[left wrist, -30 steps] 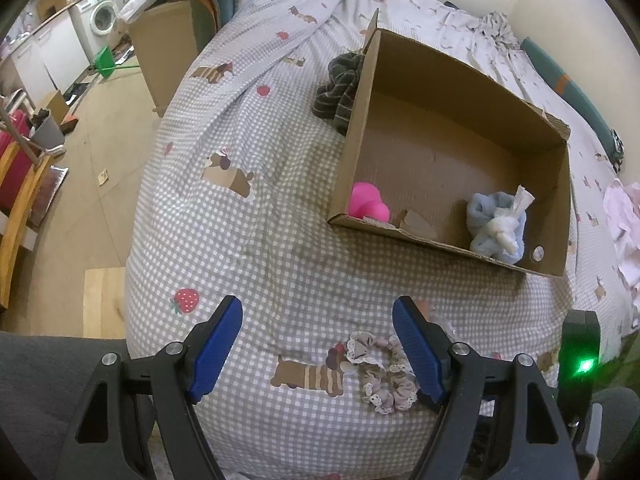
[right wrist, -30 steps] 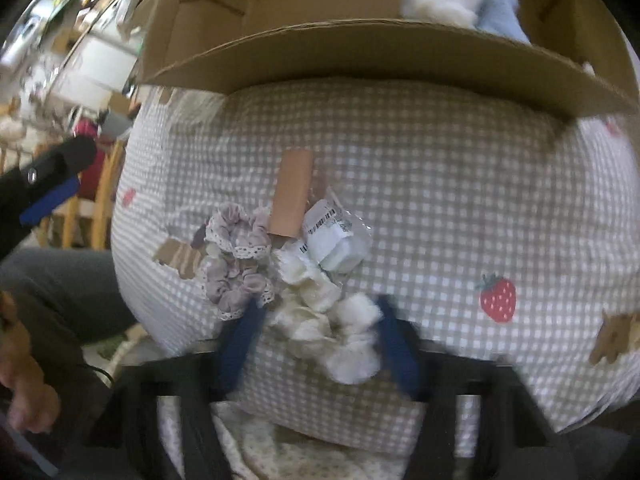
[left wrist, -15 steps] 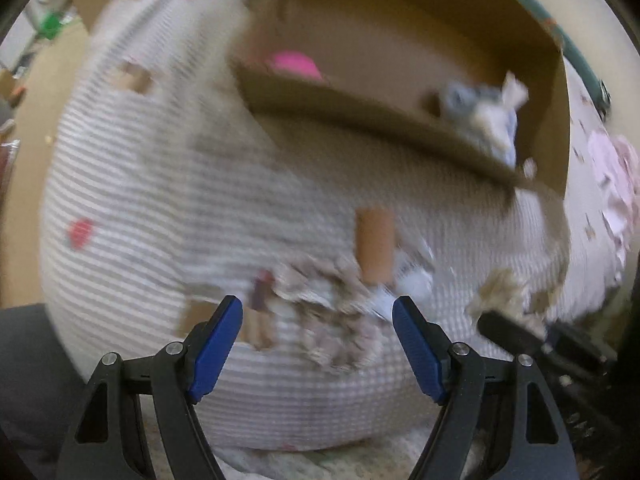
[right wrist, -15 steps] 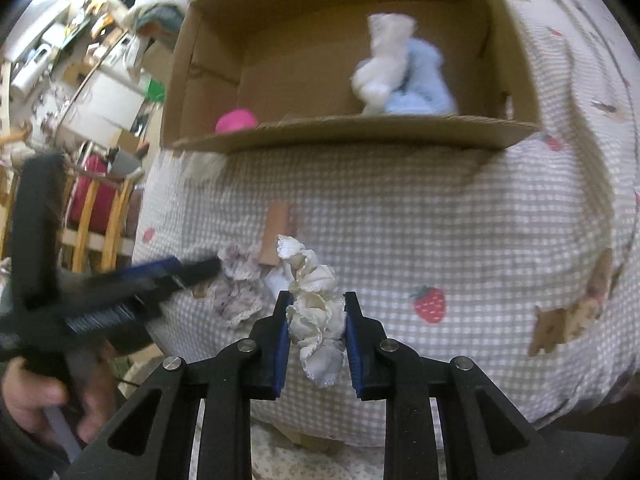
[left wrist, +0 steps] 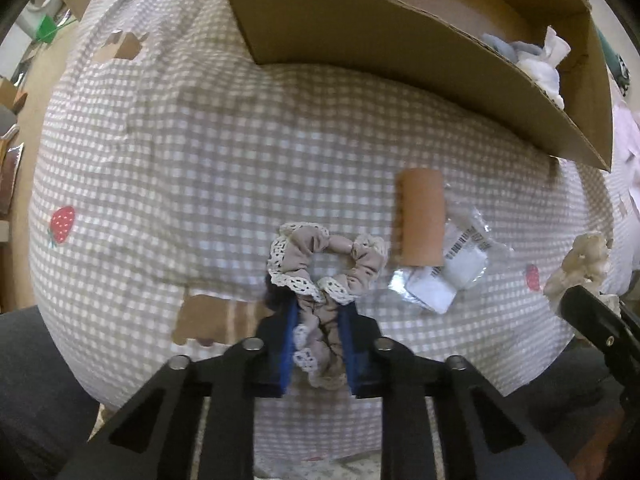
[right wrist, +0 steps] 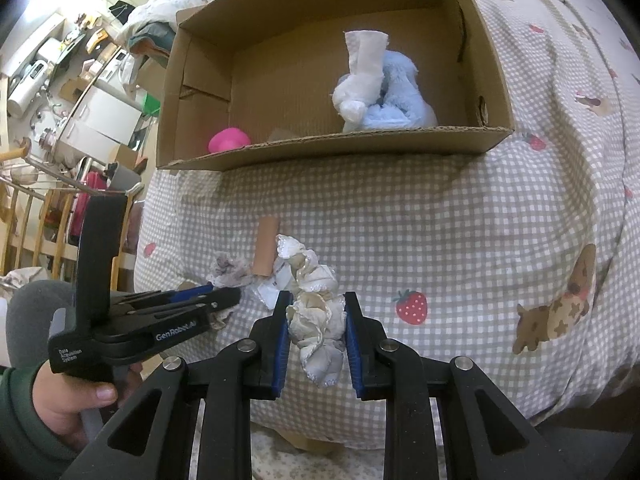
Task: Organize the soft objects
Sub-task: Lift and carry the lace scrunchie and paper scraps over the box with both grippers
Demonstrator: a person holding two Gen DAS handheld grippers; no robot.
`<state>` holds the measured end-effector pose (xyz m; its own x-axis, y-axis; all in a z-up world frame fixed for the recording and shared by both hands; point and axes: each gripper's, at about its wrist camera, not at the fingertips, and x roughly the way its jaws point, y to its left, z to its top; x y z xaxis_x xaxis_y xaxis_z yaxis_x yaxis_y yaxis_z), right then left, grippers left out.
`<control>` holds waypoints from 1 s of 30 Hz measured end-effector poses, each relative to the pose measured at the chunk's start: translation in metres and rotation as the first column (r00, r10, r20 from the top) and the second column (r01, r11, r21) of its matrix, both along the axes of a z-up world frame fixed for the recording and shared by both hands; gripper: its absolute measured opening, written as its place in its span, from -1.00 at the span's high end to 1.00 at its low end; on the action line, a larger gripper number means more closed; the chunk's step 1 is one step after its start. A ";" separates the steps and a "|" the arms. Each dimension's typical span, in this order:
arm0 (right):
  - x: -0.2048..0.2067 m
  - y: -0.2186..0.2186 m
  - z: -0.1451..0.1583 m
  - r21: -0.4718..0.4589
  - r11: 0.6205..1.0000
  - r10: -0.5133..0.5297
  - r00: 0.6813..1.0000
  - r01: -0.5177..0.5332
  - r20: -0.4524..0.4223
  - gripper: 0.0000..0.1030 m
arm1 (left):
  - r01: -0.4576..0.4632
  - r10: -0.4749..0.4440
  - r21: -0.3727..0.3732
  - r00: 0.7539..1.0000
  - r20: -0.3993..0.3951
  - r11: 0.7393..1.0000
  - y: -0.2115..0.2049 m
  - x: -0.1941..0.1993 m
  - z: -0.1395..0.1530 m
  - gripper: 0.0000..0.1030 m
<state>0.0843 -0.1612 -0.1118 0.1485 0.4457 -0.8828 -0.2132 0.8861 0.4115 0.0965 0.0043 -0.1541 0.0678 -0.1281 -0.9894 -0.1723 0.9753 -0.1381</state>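
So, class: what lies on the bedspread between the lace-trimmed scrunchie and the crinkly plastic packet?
A small brown cardboard tube lies between the scrunchie and the packet; the left wrist view shows it best.

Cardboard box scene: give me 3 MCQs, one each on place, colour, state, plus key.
1. Where is the pink object?
A. inside the cardboard box
B. on the checked bedcover
C. in the right gripper

2. What colour is the scrunchie in the right gripper?
A. pink
B. cream
C. green

3. How is the left gripper?
A. open wide
B. shut on nothing
C. shut on the beige scrunchie

Key:
A, it sits in the box's near left corner.
B, the cream scrunchie is between its pads.
C, the pads have just been closing and now pinch it.
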 end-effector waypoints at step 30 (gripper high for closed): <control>-0.015 -0.019 0.055 0.081 0.997 -0.001 0.987 -0.012 0.160 0.49 | -0.110 0.066 0.086 0.913 0.403 0.990 0.025 -0.032 0.121 0.74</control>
<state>0.0693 -0.1801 -0.0570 0.2821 0.5159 -0.8088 -0.2866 0.8499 0.4422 0.0644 0.0292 -0.0333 0.4651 -0.0007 -0.8852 -0.2103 0.9713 -0.1113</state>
